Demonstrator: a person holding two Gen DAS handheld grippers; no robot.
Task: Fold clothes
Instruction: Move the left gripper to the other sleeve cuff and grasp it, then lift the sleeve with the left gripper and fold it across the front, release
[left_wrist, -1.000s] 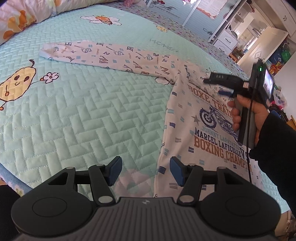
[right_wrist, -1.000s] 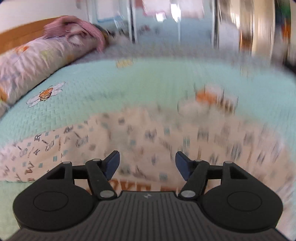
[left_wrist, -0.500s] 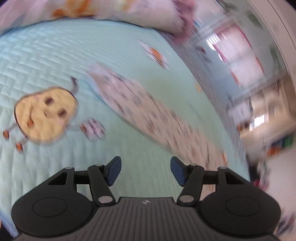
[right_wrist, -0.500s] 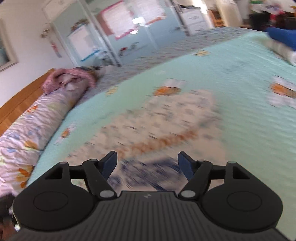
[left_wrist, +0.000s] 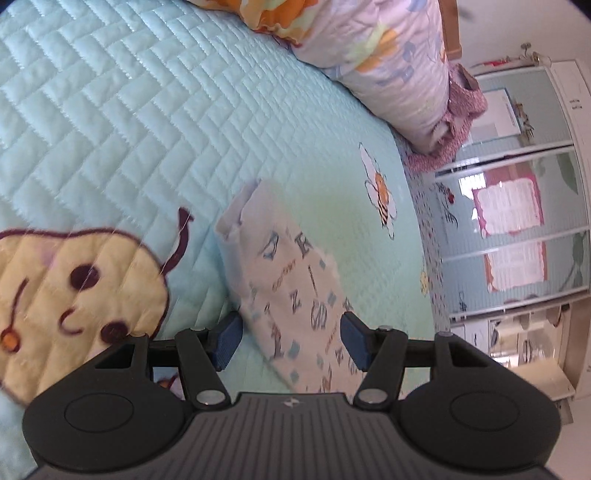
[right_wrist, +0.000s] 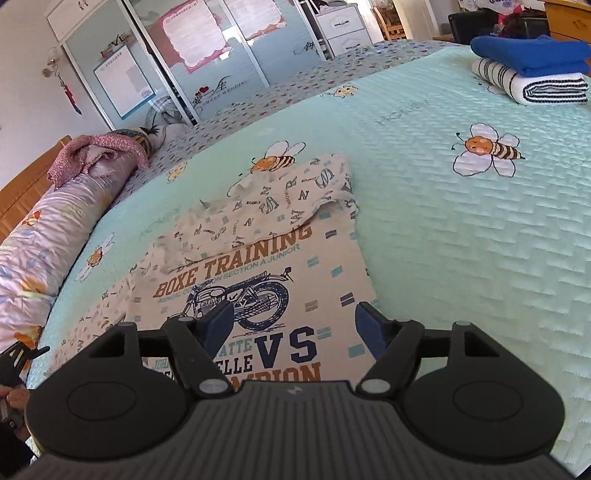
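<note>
**Both tongs spread wide over the printed shirt**

My left gripper (left_wrist: 291, 341) hangs with its jaws apart, straddling the letter-printed sleeve (left_wrist: 291, 288) of the shirt. The sleeve runs forward between my fingers to its cuff ahead; its near end is cut off behind my tool body, so I cannot see where it joins the body. Whether my pads touch the fabric I cannot tell. To the left lies a yellow pear patch (left_wrist: 74, 302) on the mint quilt (left_wrist: 147, 110).

My right gripper (right_wrist: 295, 330) is also released, holding nothing, above the shirt (right_wrist: 266, 273) lying flat, its motorbike print straight ahead. The other sleeve (right_wrist: 280, 203) is folded across the chest, covering the collar. The lower lettering disappears under my tool. Far ahead right sits a stack of folded clothes (right_wrist: 532, 74).
</note>
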